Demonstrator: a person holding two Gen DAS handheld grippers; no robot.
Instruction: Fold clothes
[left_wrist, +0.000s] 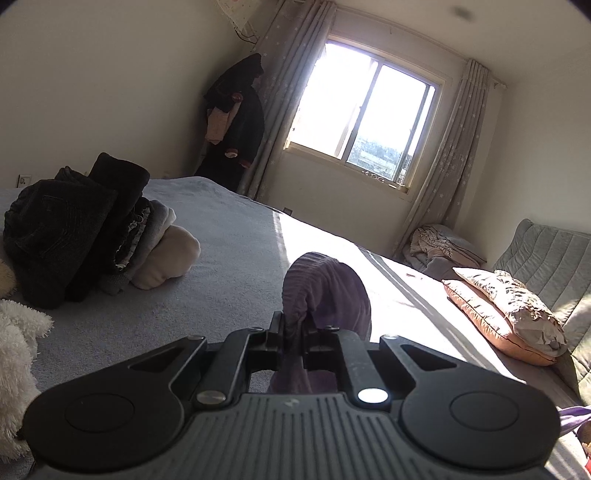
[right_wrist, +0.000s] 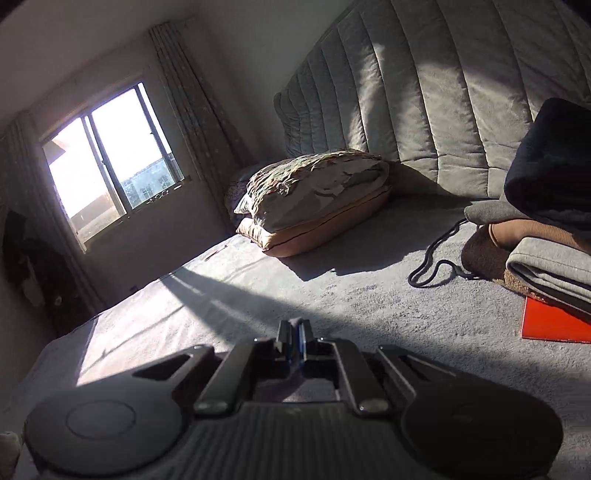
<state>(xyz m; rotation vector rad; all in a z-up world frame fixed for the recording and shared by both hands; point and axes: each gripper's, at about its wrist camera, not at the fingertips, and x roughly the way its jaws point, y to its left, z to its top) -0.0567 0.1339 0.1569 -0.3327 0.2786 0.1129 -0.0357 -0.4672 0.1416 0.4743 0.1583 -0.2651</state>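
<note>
My left gripper (left_wrist: 293, 332) is shut on a purple ribbed garment (left_wrist: 328, 291), which bulges up beyond the fingers and hangs below them over the grey bed (left_wrist: 229, 236). My right gripper (right_wrist: 294, 343) is shut on a thin dark edge of fabric (right_wrist: 295, 322), of which only a sliver shows between the fingers; it is held above the bed (right_wrist: 332, 295). Another bit of purple cloth (left_wrist: 574, 415) shows at the right edge of the left wrist view.
A pile of dark and beige clothes (left_wrist: 85, 229) lies at the bed's left. White fluffy fabric (left_wrist: 18, 354) is at the near left. Two stacked pillows (right_wrist: 314, 199) rest by the quilted headboard (right_wrist: 424, 92). Folded clothes (right_wrist: 546, 236), an orange sheet (right_wrist: 554, 321) and a black cord (right_wrist: 436, 258) lie at the right.
</note>
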